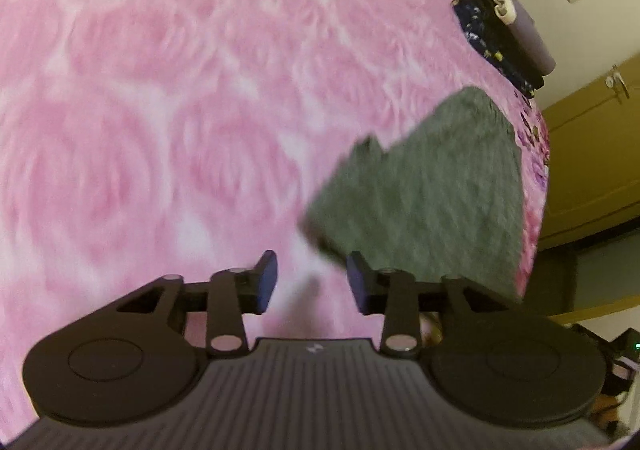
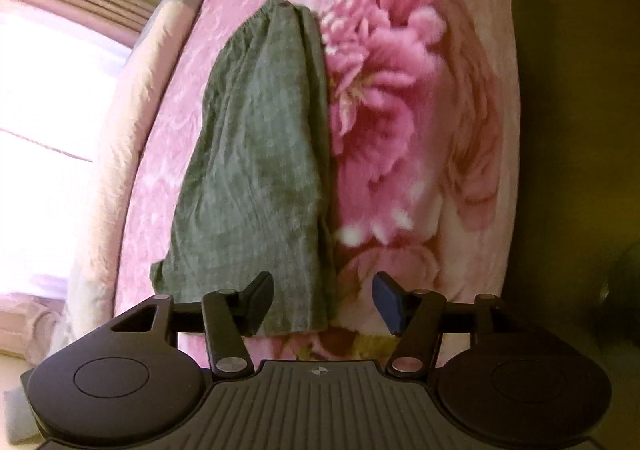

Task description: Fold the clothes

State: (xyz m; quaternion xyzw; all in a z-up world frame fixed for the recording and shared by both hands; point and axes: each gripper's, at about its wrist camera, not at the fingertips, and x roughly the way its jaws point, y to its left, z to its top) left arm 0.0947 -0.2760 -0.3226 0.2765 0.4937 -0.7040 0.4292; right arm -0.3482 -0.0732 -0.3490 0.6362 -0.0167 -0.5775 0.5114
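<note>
Pink floral plush blanket (image 2: 420, 97) covers the bed, with a grey-green woven garment (image 2: 260, 153) lying lengthwise folded near its edge. Left tool (image 1: 312, 280) and right tool (image 2: 323, 300) both gape, holding nothing. Snagging only the top layer could undo the fold.

The left gripper (image 1: 312, 277) and the right gripper (image 2: 323, 304) look alike: a matte black body with lengthwise ribs and a small round emblem at its front edge. Two round black discs flank each body. Black link arms on silver pivot pins carry the fingers, which bear dark blue pads (image 1: 267, 277) (image 2: 387, 305).
</note>
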